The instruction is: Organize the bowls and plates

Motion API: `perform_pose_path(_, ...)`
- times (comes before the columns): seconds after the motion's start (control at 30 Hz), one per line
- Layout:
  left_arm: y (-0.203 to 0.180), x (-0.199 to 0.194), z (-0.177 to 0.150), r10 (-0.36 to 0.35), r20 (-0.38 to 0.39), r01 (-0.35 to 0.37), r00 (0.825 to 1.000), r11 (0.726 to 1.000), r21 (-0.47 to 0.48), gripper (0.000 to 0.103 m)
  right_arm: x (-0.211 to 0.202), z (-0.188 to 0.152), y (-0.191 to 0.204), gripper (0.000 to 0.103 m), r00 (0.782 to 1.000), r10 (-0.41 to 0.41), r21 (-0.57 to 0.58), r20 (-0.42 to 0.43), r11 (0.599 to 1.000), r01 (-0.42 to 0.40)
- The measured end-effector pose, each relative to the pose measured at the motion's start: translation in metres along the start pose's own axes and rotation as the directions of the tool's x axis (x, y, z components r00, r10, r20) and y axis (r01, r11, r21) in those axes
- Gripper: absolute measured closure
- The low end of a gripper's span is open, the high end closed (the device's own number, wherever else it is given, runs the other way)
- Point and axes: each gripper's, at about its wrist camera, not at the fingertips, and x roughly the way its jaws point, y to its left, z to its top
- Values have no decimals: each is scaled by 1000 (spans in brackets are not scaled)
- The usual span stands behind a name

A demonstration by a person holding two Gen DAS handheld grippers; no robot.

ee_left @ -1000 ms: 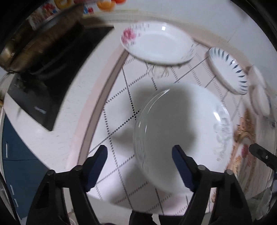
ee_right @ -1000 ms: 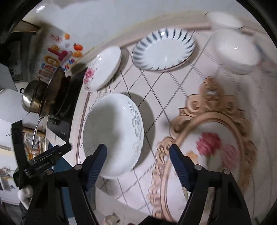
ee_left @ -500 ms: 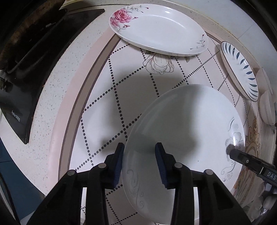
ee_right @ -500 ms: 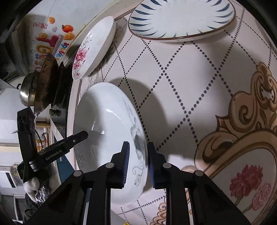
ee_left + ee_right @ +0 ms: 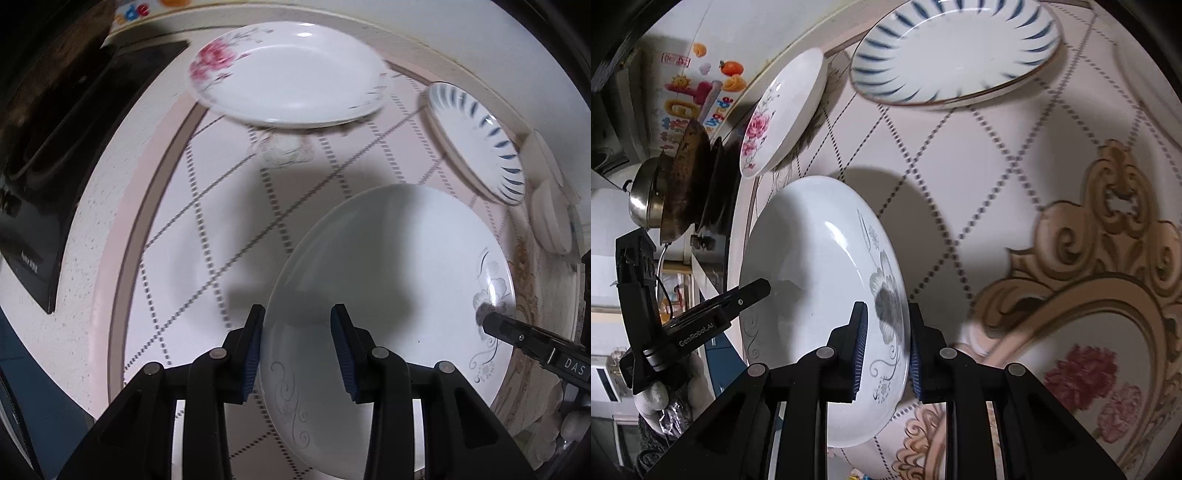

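A large white plate with a grey flower print (image 5: 388, 295) (image 5: 820, 288) lies over the diamond-patterned mat (image 5: 221, 221). My left gripper (image 5: 297, 332) is shut on its near-left rim, with the edge between the blue pads (image 5: 255, 350). From the opposite side my right gripper (image 5: 884, 332) is shut on the flowered rim. Each gripper shows in the other's view: the right one's fingertip (image 5: 495, 325) on the flower, the left one's finger (image 5: 750, 293) over the plate's hollow. A rose-print plate (image 5: 288, 74) (image 5: 783, 114) and a blue-striped plate (image 5: 476, 144) (image 5: 956, 51) sit further back.
A black cooktop (image 5: 55, 147) lies left of the mat, with a dark wok (image 5: 687, 184) and a steel pot (image 5: 646, 199) on it. Small white bowls (image 5: 550, 218) stand at the far right. The mat's gold scroll and red-flower print (image 5: 1108, 295) fills the right side.
Both grippers went from wide open to shut on opposite rims of the grey-flower plate. The right one came down closer to it. The left view has since shifted slightly and is blurred.
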Motion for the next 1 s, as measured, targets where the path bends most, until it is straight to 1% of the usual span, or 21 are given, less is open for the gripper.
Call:
perform_pose_path(0.17, -22, -12, -6, -29, 12, 28, 1000, 998, 52, 70, -27, -6, -16, 80, 999, -16, 13, 34, 1000, 16)
perform_pose_path(0.2, -30, -13, -5, -36, 13, 35, 999, 997, 65, 70, -34, -8, -21, 80, 999, -20, 18, 41, 1000, 20)
perform_pose_path(0.23, -27, -12, -4, -41, 12, 40, 999, 996, 74, 70, -40, -9, -26, 80, 999, -22, 23, 45, 1000, 21)
perform_pose_path(0.3, -39, -15, -7, -58, 10, 57, 998, 994, 96, 70, -52, -13, -38, 80, 998, -25, 42, 54, 999, 22)
perform_pose_path(0.33, -46, -9, -3, -62, 8, 61, 998, 993, 103, 70, -58, -16, -44, 80, 998, -28, 52, 61, 998, 25)
perform_pose_path(0.4, -61, -4, -4, -77, 0, 77, 997, 989, 125, 70, -69, -20, -56, 80, 997, -38, 67, 71, 997, 34)
perform_pose_path(0.5, -90, 6, -1, -96, -16, 97, 995, 984, 152, 70, -87, -28, -77, 80, 994, -56, 96, 89, 994, 47)
perform_pose_path(0.53, -105, 14, 5, -99, -21, 101, 995, 982, 162, 70, -92, -31, -84, 80, 993, -62, 106, 96, 993, 51)
perform_pose_path(0.63, -125, 21, 5, -108, -37, 113, 994, 975, 193, 70, -104, -38, -103, 80, 991, -78, 139, 112, 988, 62)
perform_pose_path(0.83, -151, 34, 3, -114, -69, 127, 991, 963, 236, 70, -121, -50, -131, 80, 984, -108, 198, 139, 977, 79)
perform_pose_path(1.0, -164, 40, 0, -113, -83, 131, 990, 958, 257, 70, -126, -58, -145, 80, 980, -127, 230, 150, 969, 91)
